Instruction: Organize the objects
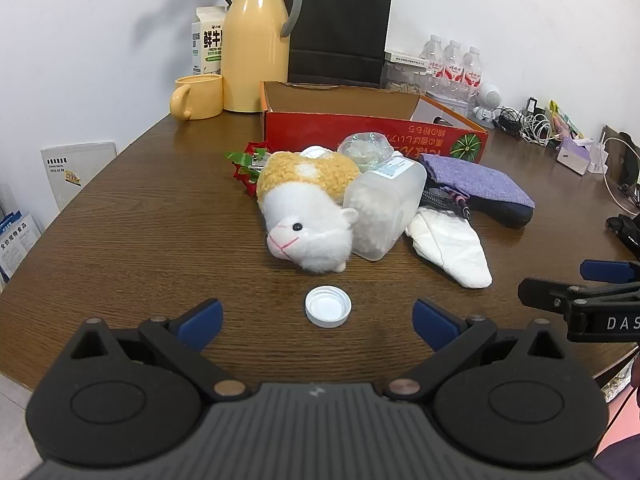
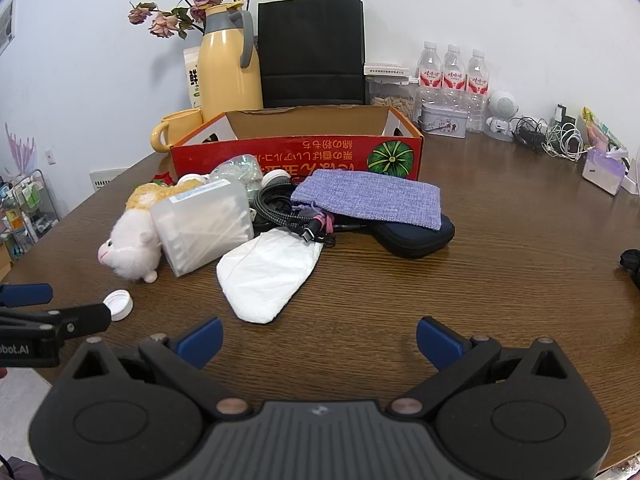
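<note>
From the left wrist, the left gripper (image 1: 318, 322) hangs with its jaws spread wide and empty. A white bottle cap (image 1: 328, 305) lies on the wooden table (image 1: 140, 220) between the blue pads, touching neither. Just beyond the cap lies the plush sheep (image 1: 310, 216), a clear plastic tub (image 1: 382, 210) leaning against it.

From the right wrist, the right gripper (image 2: 319, 340) is equally wide and holds nothing. A white folded packet (image 2: 270, 274), perhaps a diaper, lies just beyond its jaws. Behind the packet sit a purple pouch (image 2: 370, 198) and the red cardboard box (image 2: 296, 160).
</note>
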A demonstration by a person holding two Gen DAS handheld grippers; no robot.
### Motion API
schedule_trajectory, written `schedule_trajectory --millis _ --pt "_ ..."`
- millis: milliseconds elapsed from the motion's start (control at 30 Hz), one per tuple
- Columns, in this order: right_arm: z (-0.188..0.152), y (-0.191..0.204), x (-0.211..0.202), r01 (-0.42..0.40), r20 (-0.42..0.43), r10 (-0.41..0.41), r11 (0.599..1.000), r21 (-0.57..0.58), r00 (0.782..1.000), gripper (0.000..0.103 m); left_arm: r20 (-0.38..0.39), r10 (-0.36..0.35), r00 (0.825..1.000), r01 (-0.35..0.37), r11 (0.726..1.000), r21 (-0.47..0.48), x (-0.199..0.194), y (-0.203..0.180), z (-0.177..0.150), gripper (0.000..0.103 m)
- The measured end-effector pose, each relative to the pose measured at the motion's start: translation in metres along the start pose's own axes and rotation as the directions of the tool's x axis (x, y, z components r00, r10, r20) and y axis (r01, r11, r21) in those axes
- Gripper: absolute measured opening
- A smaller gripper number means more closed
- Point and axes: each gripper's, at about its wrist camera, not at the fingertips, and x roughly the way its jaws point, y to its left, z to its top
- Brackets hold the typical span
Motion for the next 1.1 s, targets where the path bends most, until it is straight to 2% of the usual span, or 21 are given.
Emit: schedule_trajectory --millis 1100 --pt "0.0002 0.0006 0.0006 0.007 -0.006 -0.007 1.000 -0.004 1.000 0.103 -0.010 0.001 1.000 -0.001 1.000 -0.019 0.0005 0.0036 -0.0033 0.103"
